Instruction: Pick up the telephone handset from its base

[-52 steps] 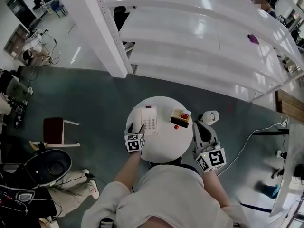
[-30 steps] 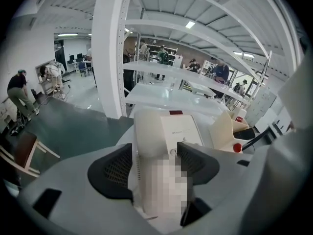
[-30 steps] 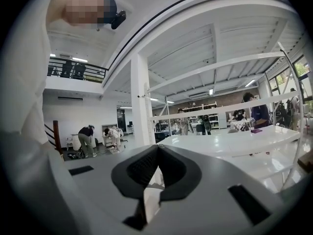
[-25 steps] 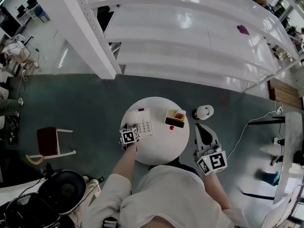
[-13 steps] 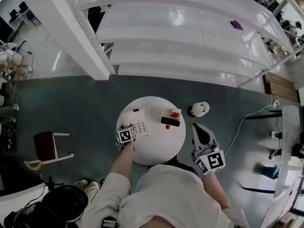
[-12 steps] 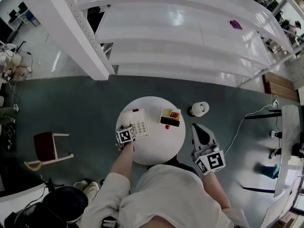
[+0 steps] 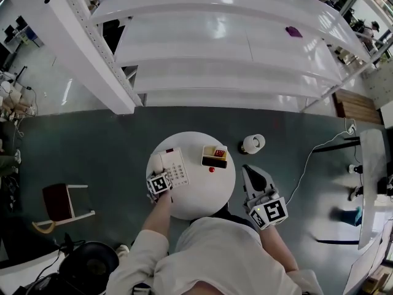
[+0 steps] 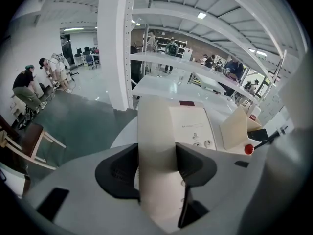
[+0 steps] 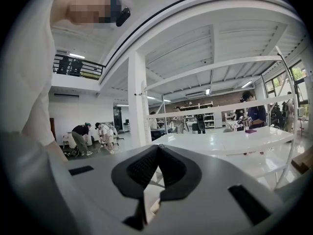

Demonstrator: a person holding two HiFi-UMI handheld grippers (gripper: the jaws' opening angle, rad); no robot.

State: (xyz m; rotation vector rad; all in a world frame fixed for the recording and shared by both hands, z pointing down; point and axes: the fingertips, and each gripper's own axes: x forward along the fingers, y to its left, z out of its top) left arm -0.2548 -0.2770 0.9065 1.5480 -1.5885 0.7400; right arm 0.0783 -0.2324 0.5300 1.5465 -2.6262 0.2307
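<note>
Not done yet, by the looks of it. On the round white table [image 7: 204, 196], near its left edge: telephone base [image 7: 177, 170], pale, with rows of buttons. Lying along the left side of that base: telephone handset [image 8: 155, 131], long, smooth, cream, not lifted. Closing on it now: left gripper [image 8: 157, 168], black pads against both sides. Off the table, squeezed together on nothing: right gripper [image 9: 155, 169]. Left to do: squeeze tight, lift up.
</note>
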